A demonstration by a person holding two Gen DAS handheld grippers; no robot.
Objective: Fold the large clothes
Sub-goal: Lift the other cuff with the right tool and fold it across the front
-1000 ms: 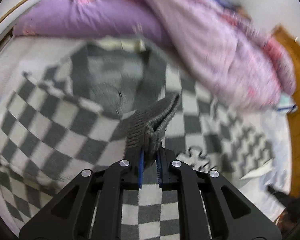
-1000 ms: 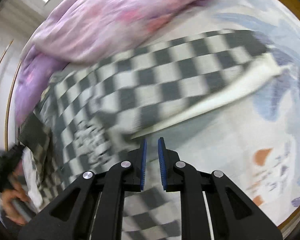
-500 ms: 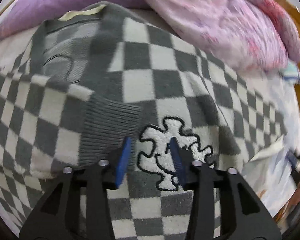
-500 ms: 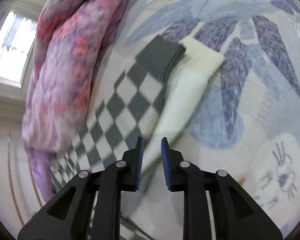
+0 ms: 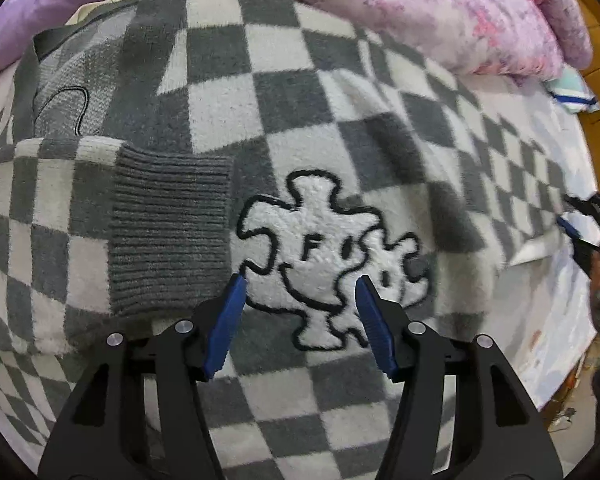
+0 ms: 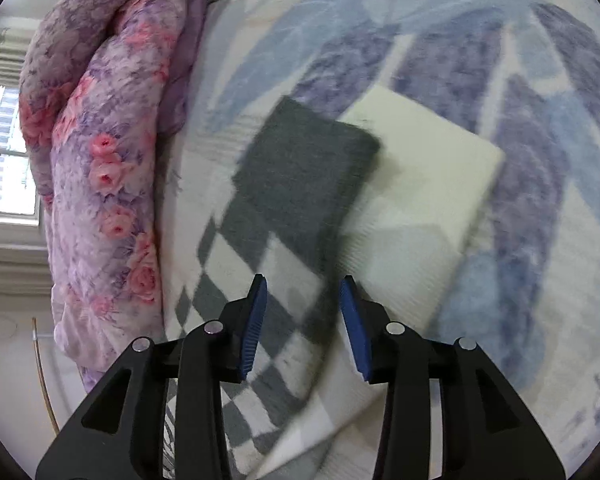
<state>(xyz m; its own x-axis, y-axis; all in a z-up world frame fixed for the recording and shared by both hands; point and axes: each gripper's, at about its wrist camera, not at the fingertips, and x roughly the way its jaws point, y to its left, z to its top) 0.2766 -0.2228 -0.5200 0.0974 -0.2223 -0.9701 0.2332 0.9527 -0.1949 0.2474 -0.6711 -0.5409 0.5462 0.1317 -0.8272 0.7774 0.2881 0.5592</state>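
Note:
A grey-and-white checkered sweater (image 5: 340, 128) lies flat on the bed. Its left sleeve is folded across the chest, its grey ribbed cuff (image 5: 170, 232) beside a white puzzle-piece patch (image 5: 320, 248). My left gripper (image 5: 298, 312) is open and empty just above the patch. In the right wrist view the other sleeve (image 6: 260, 272) stretches out, ending in a dark grey cuff (image 6: 304, 168) beside a cream fabric panel (image 6: 416, 188). My right gripper (image 6: 302, 328) is open and empty over this sleeve.
A pink and purple floral quilt (image 5: 440, 12) is bunched along the far side of the bed; it also shows in the right wrist view (image 6: 104, 168). The bedsheet (image 6: 540, 80) has a blue leaf print. A window (image 6: 4, 148) is at left. The right gripper (image 5: 588, 220) shows at the left wrist view's right edge.
My left gripper let go of the grey cuff, which now lies flat on the sweater's chest, and opened wide. My right gripper moved along the outstretched sleeve toward its cuff and opened.

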